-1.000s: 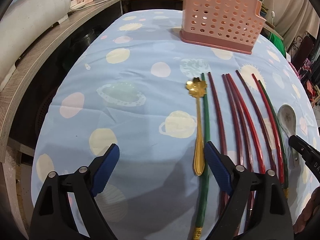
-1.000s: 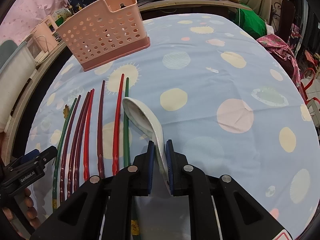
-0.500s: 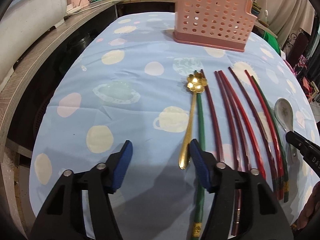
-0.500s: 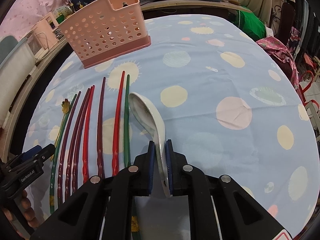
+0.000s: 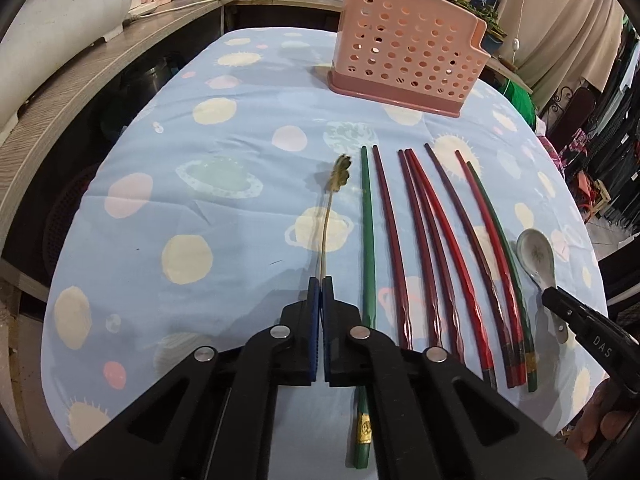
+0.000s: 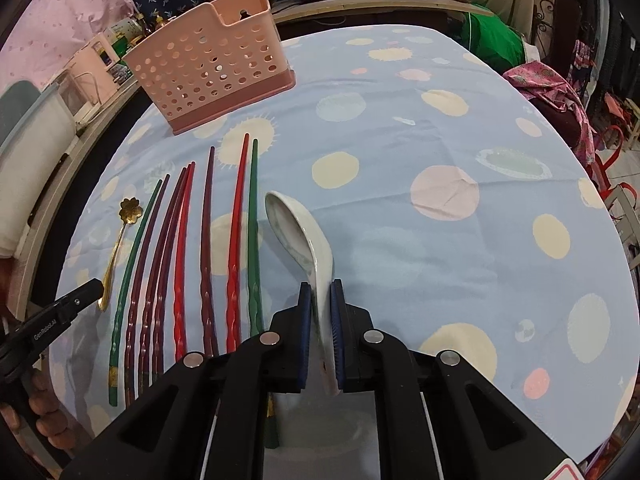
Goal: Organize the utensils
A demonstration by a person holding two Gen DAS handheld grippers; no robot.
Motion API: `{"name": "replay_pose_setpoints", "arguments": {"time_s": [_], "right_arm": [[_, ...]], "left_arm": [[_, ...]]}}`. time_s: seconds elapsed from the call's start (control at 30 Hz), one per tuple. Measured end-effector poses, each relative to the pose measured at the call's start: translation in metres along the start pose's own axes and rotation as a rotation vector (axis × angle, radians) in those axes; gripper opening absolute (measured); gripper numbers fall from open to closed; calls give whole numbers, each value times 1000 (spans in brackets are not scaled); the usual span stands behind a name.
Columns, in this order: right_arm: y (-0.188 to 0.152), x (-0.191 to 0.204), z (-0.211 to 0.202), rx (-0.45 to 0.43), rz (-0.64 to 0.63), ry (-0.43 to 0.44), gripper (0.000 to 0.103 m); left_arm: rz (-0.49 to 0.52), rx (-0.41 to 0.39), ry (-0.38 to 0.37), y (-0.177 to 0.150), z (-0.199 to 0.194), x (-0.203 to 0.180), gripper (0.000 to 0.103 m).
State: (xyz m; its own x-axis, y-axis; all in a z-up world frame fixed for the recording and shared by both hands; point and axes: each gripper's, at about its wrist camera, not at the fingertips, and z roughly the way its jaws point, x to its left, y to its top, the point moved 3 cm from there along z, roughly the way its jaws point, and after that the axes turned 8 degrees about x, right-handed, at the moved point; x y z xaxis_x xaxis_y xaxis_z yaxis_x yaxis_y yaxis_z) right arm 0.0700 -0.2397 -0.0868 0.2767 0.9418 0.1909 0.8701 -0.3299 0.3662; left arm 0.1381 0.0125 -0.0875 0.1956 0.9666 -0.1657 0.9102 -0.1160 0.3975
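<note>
Left wrist view: our left gripper has just been closing and now clamps the handle end of the gold spoon, whose flower-shaped bowl points toward the pink basket at the far side of the blue spotted tablecloth. Just beside it lie the chopsticks, red, dark red and green, in a row. Beyond them the white spoon sits in our right gripper's tip.

Right wrist view: our right gripper is closed on the white spoon's handle, bowl forward. The chopsticks lie to its left, then the gold spoon, held by our left gripper. The basket stands upright beyond them.
</note>
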Motion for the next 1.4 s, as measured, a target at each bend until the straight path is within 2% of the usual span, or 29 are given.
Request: {"name": "replay_pose_setpoints", "arguments": {"time_s": [0.2,0.43,0.77,0.9,1.1,1.4], "right_arm": [[1,-7,-22,-32,12,-3,8],[8,-10,-40,-55,15,9,8],[24,-3,-41,-56,-17,-4,8],[27,-4,-27,-20,-22,-10,8],[10,-14,-3,38,19,27,8],[-19,-12,-2,73,11,56,11]], "left_arm": [[-6,-37,10,-2,-22,1,1],[-19,-104,4,10,-59,2,0],[-10,-208,-8,43,-99,-4,0],[-6,-244,-5,58,-108,-5,0],[-7,-225,-6,59,-103,-5,0],[-46,-159,15,35,-88,19,0]]}}
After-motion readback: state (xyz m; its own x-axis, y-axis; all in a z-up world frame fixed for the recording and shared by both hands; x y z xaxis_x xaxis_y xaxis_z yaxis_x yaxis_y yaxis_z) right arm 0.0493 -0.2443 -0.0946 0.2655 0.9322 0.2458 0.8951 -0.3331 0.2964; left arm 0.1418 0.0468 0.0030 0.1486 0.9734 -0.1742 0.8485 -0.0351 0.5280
